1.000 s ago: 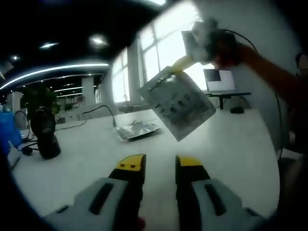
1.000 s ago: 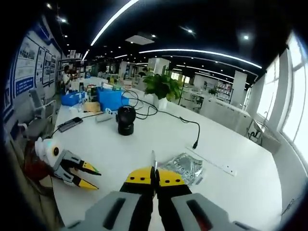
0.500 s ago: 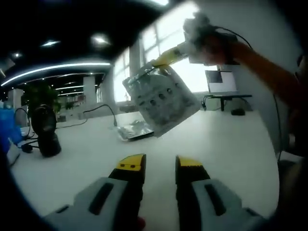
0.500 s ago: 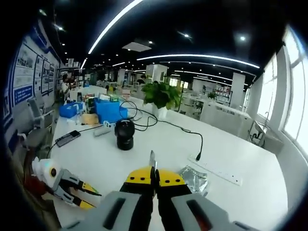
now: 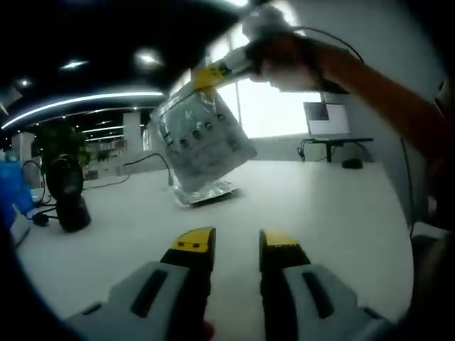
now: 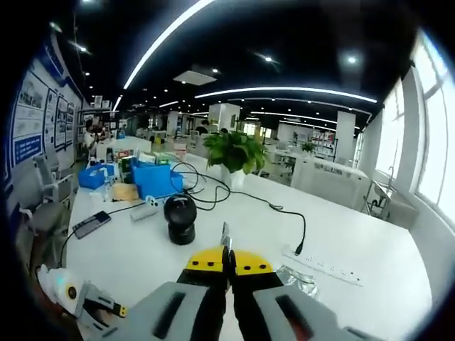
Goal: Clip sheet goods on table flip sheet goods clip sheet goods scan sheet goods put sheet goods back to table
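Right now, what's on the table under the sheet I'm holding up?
A second silvery pack lies on the white table below the held sheet. The sheet covers the pack's far edge.

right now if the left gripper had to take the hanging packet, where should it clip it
Probably the lower free edge of the held packet, coming up from below. The right gripper pinches its top corner, so the flat sheet hangs tilted above the table, with its bottom rim open and facing the open left gripper.
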The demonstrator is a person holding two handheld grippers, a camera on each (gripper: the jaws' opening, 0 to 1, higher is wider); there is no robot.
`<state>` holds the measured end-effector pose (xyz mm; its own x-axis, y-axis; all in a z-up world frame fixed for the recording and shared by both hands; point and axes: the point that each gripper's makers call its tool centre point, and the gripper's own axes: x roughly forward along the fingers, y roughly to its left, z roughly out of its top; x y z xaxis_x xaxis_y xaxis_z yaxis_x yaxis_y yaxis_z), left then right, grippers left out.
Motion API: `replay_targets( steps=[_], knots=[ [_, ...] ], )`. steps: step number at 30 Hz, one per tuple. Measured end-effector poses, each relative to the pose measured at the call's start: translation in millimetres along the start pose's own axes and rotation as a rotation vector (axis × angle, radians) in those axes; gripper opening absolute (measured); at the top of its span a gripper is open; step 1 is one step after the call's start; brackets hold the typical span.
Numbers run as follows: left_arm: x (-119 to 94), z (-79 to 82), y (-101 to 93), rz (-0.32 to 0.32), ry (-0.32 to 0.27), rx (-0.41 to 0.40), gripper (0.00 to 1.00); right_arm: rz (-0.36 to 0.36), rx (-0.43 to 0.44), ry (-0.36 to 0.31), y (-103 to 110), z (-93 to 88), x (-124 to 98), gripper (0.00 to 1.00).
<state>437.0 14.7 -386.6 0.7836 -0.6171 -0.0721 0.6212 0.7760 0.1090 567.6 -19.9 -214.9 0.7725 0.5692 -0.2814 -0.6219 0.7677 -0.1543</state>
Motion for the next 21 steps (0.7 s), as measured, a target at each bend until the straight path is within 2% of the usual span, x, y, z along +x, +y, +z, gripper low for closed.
replay_targets(
  steps=[6,21],
  knots=[
    [0.4,-0.6,1.1,0.001,0.000,-0.003,0.17,-0.043,-0.045,0.004,6.2,5.7,20.4,0.00],
    [1.4,-2.0,1.7,0.000,0.004,0.000,0.18,-0.108,-0.027,0.007,16.9,8.4,67.2,0.00]
  ],
)
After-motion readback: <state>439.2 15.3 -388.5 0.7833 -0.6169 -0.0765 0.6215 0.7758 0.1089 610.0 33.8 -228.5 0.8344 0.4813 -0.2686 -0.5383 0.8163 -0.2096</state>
